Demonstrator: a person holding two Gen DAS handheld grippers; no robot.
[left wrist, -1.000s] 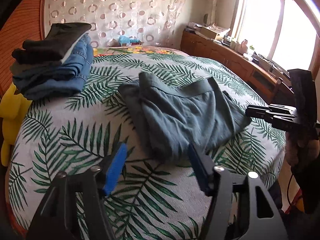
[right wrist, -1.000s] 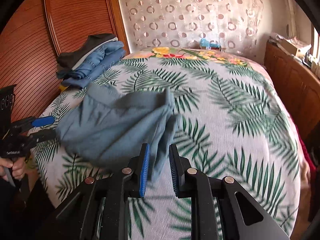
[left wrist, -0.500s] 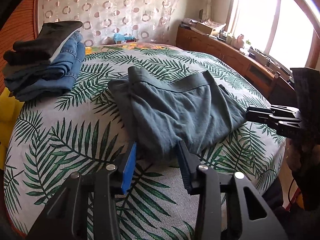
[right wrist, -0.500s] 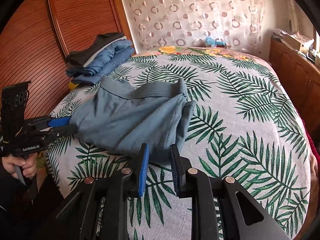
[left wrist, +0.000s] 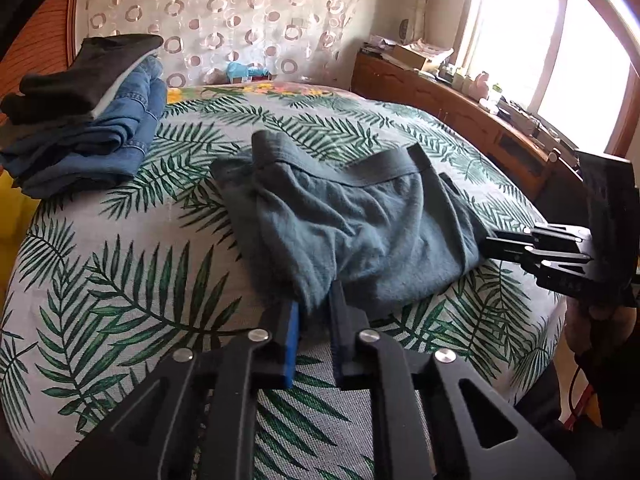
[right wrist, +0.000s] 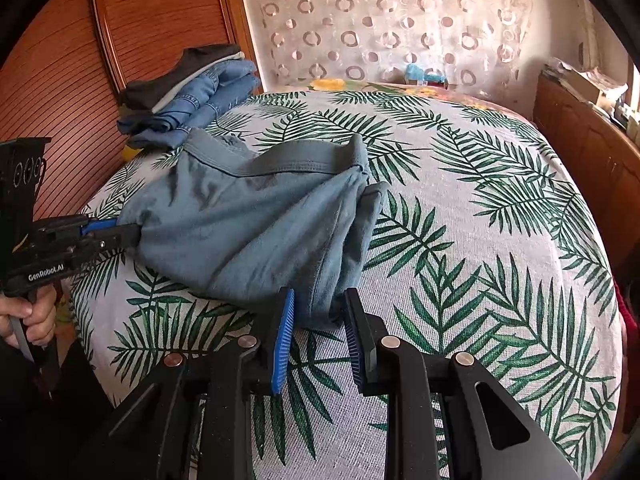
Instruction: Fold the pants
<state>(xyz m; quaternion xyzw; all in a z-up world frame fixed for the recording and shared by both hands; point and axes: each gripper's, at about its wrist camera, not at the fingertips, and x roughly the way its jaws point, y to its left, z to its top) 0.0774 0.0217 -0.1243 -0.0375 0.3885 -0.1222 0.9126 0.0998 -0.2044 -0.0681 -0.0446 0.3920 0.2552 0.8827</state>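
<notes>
Grey-blue pants [left wrist: 352, 232] lie loosely folded on the palm-leaf bedspread [left wrist: 120, 280], waistband towards the far side; they also show in the right wrist view [right wrist: 248, 232]. My left gripper [left wrist: 314, 308] has its jaws narrowed around the pants' near corner, and the cloth sits between the pads. From the right wrist view it [right wrist: 120, 232] looks pinched on the pants' left edge. My right gripper [right wrist: 320, 308] is partly open, with the pants' near edge lying between its fingers. In the left wrist view it [left wrist: 492, 246] touches the pants' right edge.
A stack of folded jeans and dark clothes [left wrist: 84, 120] sits at the bed's far left, against the wooden headboard [right wrist: 80, 60]. A wooden cabinet [left wrist: 460, 112] with clutter runs along the right under the window. A yellow object [left wrist: 8, 208] lies at the left edge.
My left gripper moved forward and closed its jaws onto the pants' near corner. My right gripper opened a little around the pants' near edge. The pants settled flatter on the bed.
</notes>
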